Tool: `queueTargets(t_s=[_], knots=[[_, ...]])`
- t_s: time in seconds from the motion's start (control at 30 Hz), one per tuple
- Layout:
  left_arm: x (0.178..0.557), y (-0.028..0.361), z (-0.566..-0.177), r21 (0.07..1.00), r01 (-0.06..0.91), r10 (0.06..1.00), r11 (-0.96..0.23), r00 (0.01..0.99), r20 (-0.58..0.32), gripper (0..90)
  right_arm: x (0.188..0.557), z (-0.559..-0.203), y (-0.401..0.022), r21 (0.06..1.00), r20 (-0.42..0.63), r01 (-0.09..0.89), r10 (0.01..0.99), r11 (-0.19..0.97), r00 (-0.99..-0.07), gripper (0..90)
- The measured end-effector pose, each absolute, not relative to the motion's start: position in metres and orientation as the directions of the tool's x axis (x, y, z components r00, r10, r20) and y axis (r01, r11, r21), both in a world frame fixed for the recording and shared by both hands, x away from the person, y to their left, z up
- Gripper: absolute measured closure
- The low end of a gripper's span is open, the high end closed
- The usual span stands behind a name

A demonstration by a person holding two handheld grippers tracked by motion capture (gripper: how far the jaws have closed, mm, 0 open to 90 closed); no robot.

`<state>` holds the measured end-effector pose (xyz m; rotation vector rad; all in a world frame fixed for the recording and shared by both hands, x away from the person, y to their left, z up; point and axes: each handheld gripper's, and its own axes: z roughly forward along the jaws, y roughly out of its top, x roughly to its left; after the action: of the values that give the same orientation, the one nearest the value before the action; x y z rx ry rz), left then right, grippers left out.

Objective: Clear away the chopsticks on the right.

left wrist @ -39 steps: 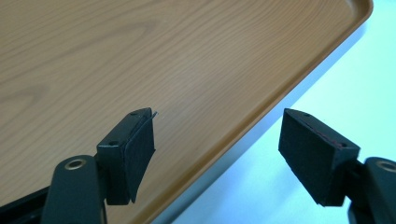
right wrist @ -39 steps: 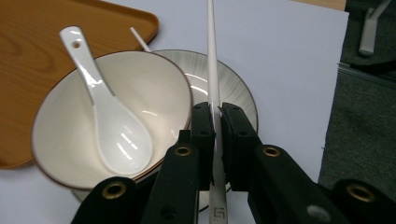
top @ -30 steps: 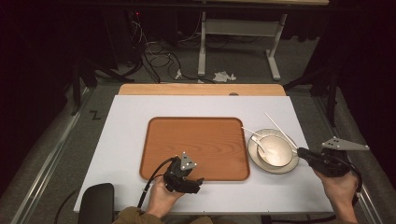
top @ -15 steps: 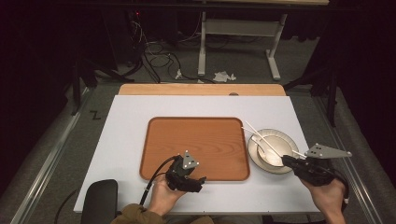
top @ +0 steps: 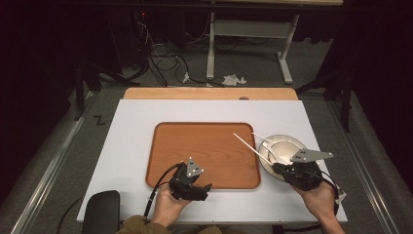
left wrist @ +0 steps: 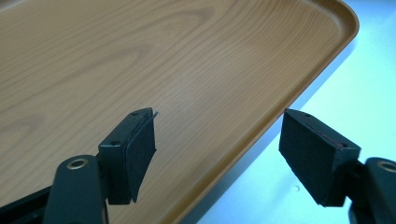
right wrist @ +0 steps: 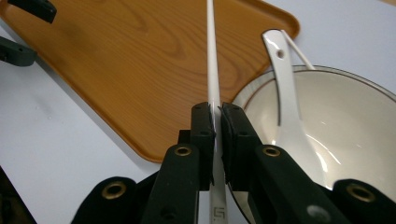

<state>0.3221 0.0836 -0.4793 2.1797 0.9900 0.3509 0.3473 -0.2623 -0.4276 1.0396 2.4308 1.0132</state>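
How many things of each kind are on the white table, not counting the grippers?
Tray: 1
Bowl: 1
Spoon: 1
Chopsticks: 2, one clamped in the right gripper, one resting on the bowl
Total: 5

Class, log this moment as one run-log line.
right gripper: shut on thin white chopstick | left gripper: open over wooden tray | white bowl: holds spoon

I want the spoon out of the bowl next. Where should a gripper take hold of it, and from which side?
Grip the spoon's handle near its holed tip, which juts over the bowl's rim on the tray side. Come from above the rim, jaws across the flat narrow handle. The scoop lies against the bowl's curved inside, likely harder to pinch.
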Motion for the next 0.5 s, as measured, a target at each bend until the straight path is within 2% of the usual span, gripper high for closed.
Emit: queueTargets(t_s=[0.5], knots=[[0.317, 0.090, -0.480, 0.698, 0.565, 0.762, -0.440, 0.646, -0.042, 26.8, 0.371, -0.451, -0.217, 0.632, -0.040, 0.523, 0.698, 0.572, -0.715, 85.2]])
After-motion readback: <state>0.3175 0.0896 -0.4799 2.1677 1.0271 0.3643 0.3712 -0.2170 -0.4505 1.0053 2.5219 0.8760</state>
